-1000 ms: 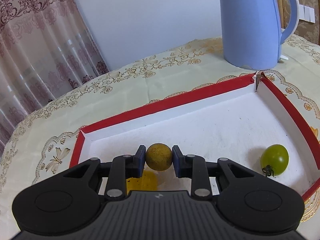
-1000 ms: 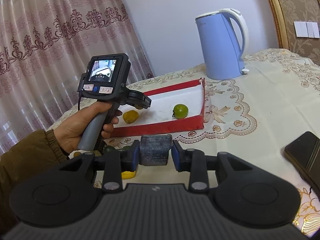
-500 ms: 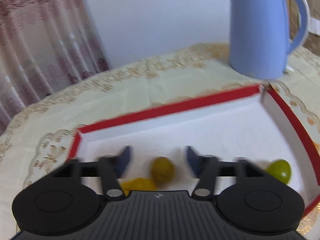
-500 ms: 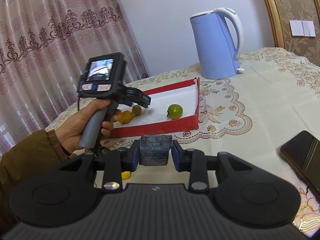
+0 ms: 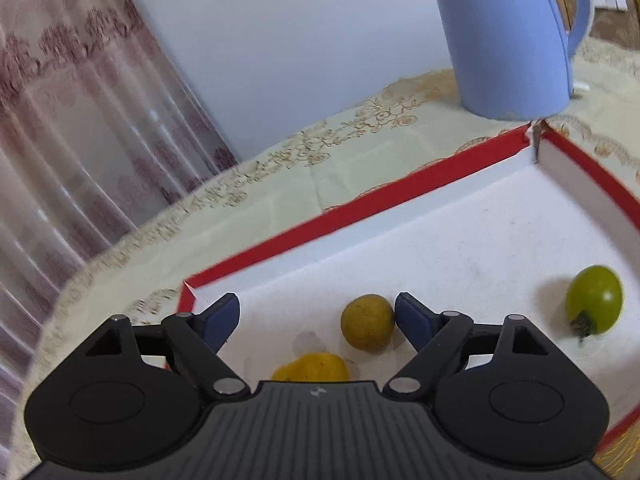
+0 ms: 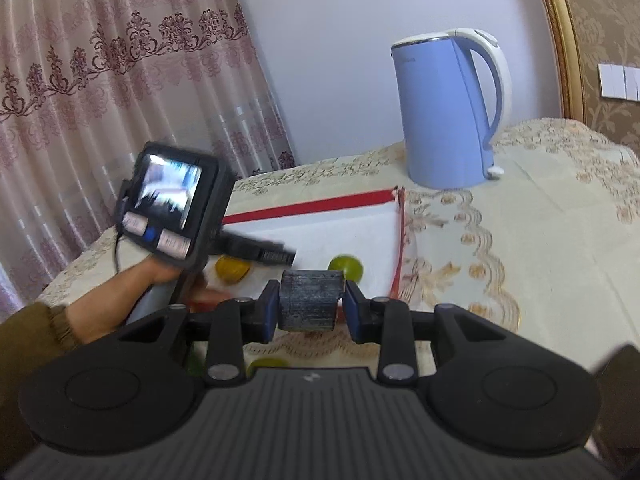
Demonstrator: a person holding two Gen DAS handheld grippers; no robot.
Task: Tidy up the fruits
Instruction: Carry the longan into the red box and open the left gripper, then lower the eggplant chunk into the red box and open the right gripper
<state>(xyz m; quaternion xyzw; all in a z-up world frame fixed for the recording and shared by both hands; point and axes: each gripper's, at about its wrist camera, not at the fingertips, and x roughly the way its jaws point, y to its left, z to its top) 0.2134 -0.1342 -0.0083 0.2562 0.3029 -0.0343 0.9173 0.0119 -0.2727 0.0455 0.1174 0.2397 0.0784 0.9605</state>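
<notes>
A red-rimmed white tray [image 5: 400,184] lies on the tablecloth. In it sit a round brownish-yellow fruit [image 5: 367,322], a yellow fruit [image 5: 310,366] partly hidden by my left gripper's body, and a green tomato [image 5: 595,299] at the right. My left gripper [image 5: 318,316] is open over the tray's near left corner, with the brownish fruit free beside its right finger. My right gripper [image 6: 310,306] is shut on a dark grey block [image 6: 311,300], held above the table in front of the tray [image 6: 304,205]. The green tomato [image 6: 348,266] and yellow fruit [image 6: 232,269] show there too.
A blue electric kettle [image 6: 444,116] stands behind the tray's far right corner; it also shows in the left wrist view [image 5: 508,36]. Green and yellow fruits [image 6: 264,365] lie on the cloth under my right gripper. Curtains hang at the left.
My left gripper opened and let the brownish-yellow fruit go into the tray, then tilted and drew back. My right gripper moved closer to the tray with the block still held.
</notes>
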